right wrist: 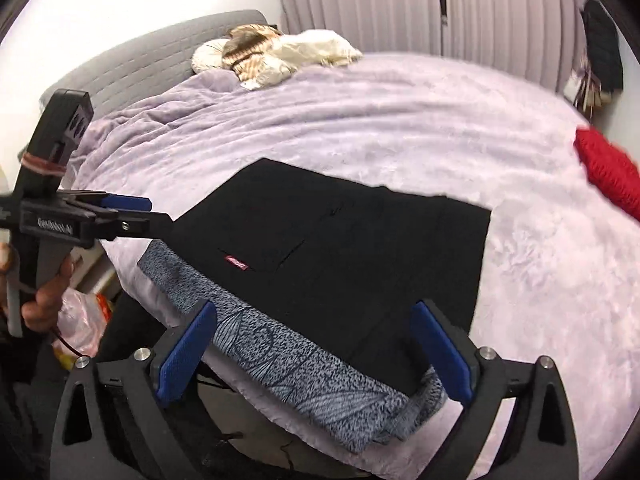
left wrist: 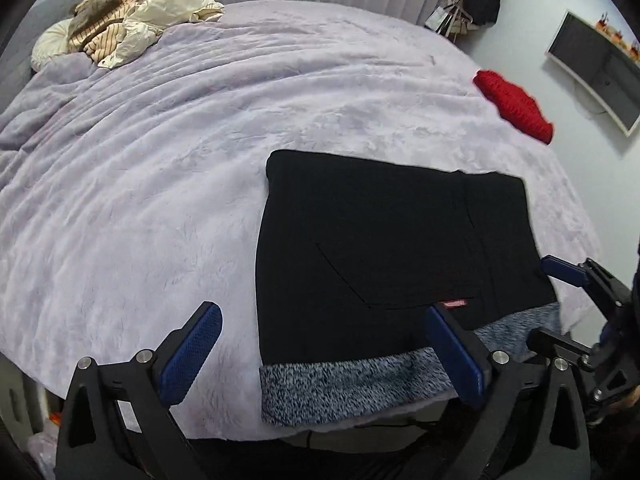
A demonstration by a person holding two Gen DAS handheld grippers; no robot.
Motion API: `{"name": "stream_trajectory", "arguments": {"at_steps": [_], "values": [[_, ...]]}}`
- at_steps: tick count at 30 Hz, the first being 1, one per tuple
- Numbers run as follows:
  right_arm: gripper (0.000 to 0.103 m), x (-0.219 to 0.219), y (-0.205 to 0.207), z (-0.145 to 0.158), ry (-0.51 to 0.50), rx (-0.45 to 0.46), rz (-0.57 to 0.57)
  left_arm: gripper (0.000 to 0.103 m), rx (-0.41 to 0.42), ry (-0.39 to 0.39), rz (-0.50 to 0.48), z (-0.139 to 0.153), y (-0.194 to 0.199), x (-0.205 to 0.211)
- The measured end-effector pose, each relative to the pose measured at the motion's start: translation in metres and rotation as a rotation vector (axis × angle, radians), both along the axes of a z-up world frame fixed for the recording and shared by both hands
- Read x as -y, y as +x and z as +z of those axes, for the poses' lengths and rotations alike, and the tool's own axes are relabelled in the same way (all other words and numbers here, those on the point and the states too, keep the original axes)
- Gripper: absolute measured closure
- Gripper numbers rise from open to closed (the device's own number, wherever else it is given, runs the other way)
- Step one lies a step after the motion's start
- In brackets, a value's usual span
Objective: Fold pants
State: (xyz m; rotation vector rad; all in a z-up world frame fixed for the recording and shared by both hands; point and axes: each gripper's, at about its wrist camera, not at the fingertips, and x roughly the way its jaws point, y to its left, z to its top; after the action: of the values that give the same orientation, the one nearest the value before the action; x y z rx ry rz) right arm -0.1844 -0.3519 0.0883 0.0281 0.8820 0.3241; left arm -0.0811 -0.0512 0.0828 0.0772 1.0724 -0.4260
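1. The blanket [left wrist: 160,168] is plush cloth — soft, fuzzy, matt.
2. The pants [left wrist: 380,232] are smooth matt black cloth; their waistband [left wrist: 344,388] is a speckled grey-blue knit.
3. The red hat [left wrist: 516,106] is a chunky, rough knit.
4. The fingers [left wrist: 192,356] are matt black plastic — blue textured pads, shiny metal bolts.

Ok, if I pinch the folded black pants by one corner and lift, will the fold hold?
Probably not. The black pants lie as soft stacked layers, so a single corner would likely peel off. The fuzzy bedspread may cling and drag. Both the left gripper and right gripper are open.
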Motion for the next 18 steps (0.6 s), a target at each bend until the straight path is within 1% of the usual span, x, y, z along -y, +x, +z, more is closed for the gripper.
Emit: {"name": "stream_trajectory", "arguments": {"at_steps": [2,3,4,6,8,9,10,12,13,14,15,18], "values": [[0.002,0.001,0.011,-0.019,0.039,-0.084,-0.006,0.001,-0.042,0.079,0.007,-0.023,0.007,0.011],[0.002,0.002,0.014,-0.027,0.029,-0.103,-0.011,0.000,-0.064,0.087,0.019,-0.031,0.007,0.011],[0.002,0.000,0.010,-0.028,0.018,-0.092,-0.007,0.000,-0.080,0.067,0.038,-0.034,0.010,0.009],[0.002,0.001,0.009,-0.022,0.032,-0.072,0.000,0.000,-0.096,0.026,0.039,-0.026,0.016,0.005],[0.002,0.008,0.012,-0.007,0.080,-0.031,-0.010,0.000,-0.066,-0.006,0.049,-0.013,0.023,0.004],[0.001,0.008,0.014,-0.002,0.089,-0.006,-0.012,0.000,-0.047,-0.013,0.054,-0.007,0.029,0.004],[0.001,0.008,0.019,0.002,0.080,0.015,-0.011,0.000,-0.034,-0.003,0.060,-0.005,0.034,0.007],[0.001,0.006,0.043,0.008,0.023,0.023,-0.012,0.000,-0.026,0.058,0.094,-0.011,0.046,0.013],[0.001,0.003,0.058,0.007,-0.013,0.012,-0.015,0.000,-0.038,0.074,0.104,-0.018,0.051,0.015],[0.001,-0.001,0.073,0.006,-0.041,-0.007,-0.025,0.000,-0.060,0.070,0.105,-0.024,0.053,0.016],[0.001,-0.004,0.088,0.006,-0.044,-0.025,-0.030,0.000,-0.084,0.049,0.108,-0.031,0.056,0.015],[0.001,-0.005,0.127,-0.006,0.028,-0.114,-0.004,0.000,-0.112,0.008,0.120,-0.038,0.055,0.013]]}}
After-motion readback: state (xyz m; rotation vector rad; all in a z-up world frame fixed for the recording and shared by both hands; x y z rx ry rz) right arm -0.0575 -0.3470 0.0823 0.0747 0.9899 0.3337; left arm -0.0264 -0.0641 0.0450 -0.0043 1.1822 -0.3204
